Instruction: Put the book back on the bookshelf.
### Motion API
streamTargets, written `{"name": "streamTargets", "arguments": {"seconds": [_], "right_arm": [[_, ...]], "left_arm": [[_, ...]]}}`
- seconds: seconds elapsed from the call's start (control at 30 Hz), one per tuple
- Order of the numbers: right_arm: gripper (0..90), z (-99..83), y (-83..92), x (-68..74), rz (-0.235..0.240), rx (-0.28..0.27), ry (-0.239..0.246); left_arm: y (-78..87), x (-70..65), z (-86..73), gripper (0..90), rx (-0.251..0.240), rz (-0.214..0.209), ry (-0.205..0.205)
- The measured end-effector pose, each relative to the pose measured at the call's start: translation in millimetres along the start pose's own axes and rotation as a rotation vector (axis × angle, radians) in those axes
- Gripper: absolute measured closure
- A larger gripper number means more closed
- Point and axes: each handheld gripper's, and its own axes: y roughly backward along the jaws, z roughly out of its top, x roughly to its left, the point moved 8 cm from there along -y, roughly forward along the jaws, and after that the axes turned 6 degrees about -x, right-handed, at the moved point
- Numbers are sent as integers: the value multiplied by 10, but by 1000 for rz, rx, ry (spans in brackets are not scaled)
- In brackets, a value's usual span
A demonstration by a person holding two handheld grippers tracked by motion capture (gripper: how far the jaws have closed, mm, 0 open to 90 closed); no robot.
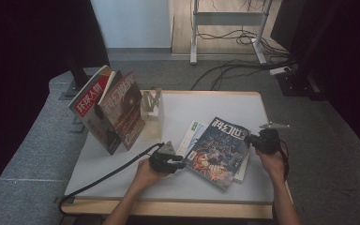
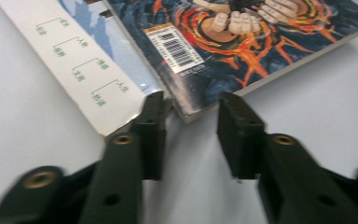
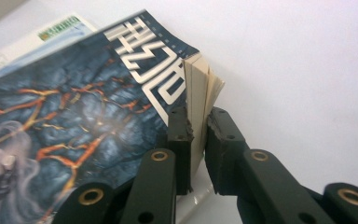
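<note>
The white desk carried everything, its wooden edge nearest me. At its far left two magazines stood upright and leaning: a red-and-white magazine and, just beside it, a dark red magazine, both propped against a pale bookstand. Near the desk's middle right lay the dark blue magazine, flat, tilted on the surface, its cover showing orange streaks and large white characters; it rested on top of a pale booklet whose green-printed edge projected past it toward the bookstand. My right gripper met the blue magazine at its right corner; in the right gripper view its fingers had closed narrowly on the corner of the magazine, the cream page block pinched between them and the cover pages fanning slightly above the pads. My left gripper lay low on the desk at the magazine's near left corner; in the left gripper view its fingers stood moderately apart, holding nothing, with the barcode corner of the magazine just ahead of the gap and the booklet touching the left finger's tip. A black cable trailed from the left gripper toward the desk's near left edge.
</note>
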Motion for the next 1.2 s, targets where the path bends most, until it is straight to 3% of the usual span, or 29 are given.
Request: {"name": "streamTargets", "arguments": {"seconds": [0.2,0.37,0.57,0.87,1.07,1.2], "right_arm": [[816,122,97,121,19,-36,48],[818,197,171,239,43,-59,80],[820,335,287,400,81,-105,105],[820,562,476,788,133,-138,201],[817,630,597,861,162,-154,198],[816,664,661,892,184,-164,195]], "left_arm": [[46,14,47,435,-19,13,3],[110,19,102,368,-37,5,7],[134,29,138,331,-55,0,26],[166,21,223,316,-109,-35,62],[221,105,319,327,-154,-55,97],[200,86,375,325,-117,-55,67]]}}
